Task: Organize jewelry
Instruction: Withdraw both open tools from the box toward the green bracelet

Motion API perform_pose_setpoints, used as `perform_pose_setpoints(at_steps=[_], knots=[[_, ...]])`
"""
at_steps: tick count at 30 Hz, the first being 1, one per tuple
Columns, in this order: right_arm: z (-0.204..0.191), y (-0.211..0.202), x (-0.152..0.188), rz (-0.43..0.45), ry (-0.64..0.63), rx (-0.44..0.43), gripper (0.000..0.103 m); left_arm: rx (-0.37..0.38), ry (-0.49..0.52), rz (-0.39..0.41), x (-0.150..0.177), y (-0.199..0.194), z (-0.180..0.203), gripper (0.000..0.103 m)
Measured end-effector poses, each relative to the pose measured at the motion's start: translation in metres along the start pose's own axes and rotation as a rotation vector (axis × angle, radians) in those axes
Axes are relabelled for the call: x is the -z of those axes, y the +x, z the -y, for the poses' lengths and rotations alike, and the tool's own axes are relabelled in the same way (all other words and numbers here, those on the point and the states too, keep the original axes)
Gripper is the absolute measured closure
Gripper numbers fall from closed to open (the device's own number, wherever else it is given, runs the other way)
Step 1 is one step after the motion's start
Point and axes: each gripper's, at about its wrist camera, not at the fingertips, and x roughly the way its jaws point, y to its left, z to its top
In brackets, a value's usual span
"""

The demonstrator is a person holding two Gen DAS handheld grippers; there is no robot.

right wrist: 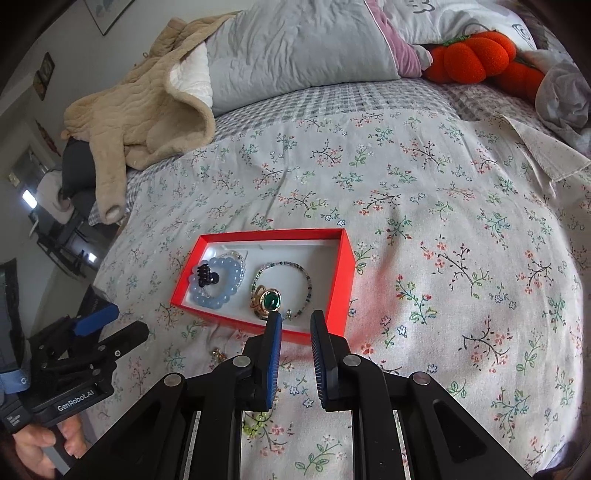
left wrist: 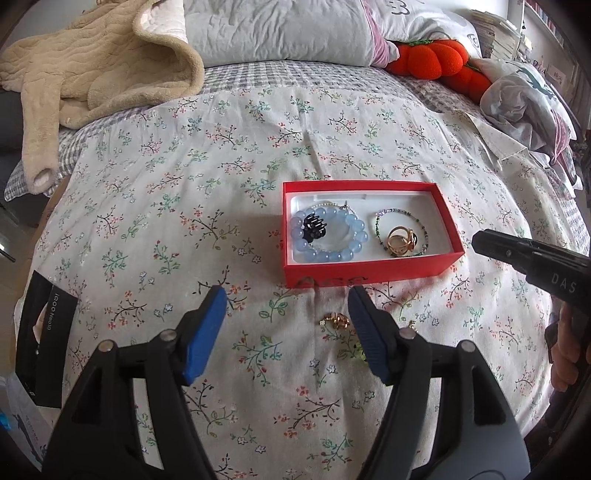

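A red box (left wrist: 369, 273) (right wrist: 341, 288) lies on the floral bedspread. It holds a blue bead bracelet (left wrist: 332, 254) (right wrist: 229, 269), a black hair claw (left wrist: 314, 225) (right wrist: 207, 277), a thin beaded bracelet (left wrist: 424, 229) (right wrist: 306, 280) and a gold brooch with a green stone (left wrist: 400, 240) (right wrist: 267, 301). A small gold piece (left wrist: 334, 320) (right wrist: 218, 355) and a yellow-green bead item (left wrist: 360, 350) (right wrist: 255, 424) lie on the spread in front of the box. My left gripper (left wrist: 286, 301) is open and empty just before the box. My right gripper (right wrist: 295, 319) is open and empty at the box's near right corner.
A beige fleece garment (left wrist: 92, 66) (right wrist: 140, 110), grey pillows (left wrist: 280, 29) and orange plush pumpkins (left wrist: 436, 55) (right wrist: 480, 55) lie at the bed's far side. A black phone box (left wrist: 44, 332) sits at the left edge. Crumpled bedding (left wrist: 524, 103) lies at the right.
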Motion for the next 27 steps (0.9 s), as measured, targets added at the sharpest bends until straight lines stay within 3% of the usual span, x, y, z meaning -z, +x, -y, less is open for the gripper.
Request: perform_pose_setpoints(at_steps=[6, 7, 9, 10, 27], knots=[[-0.001, -0.005, 0.016, -0.024, -0.008, 0.012, 0.084, -0.022, 0.014, -0.002, 0.014, -0.006, 0.003, 0.027], [-0.001, -0.005, 0.019, -0.028, -0.011, 0.018, 0.078, -0.023, 0.014, -0.001, 0.016, -0.006, 0.003, 0.026], [-0.003, -0.006, 0.024, -0.029, -0.012, 0.017, 0.057, -0.024, 0.012, 0.0, 0.021, -0.007, 0.003, 0.022], [-0.004, -0.008, 0.028, -0.021, -0.012, 0.014, 0.041, -0.024, 0.01, 0.002, 0.023, -0.007, 0.003, 0.021], [-0.024, 0.021, 0.082, -0.165, -0.117, 0.05, 0.037, -0.025, -0.02, -0.084, 0.069, 0.029, -0.007, 0.021]])
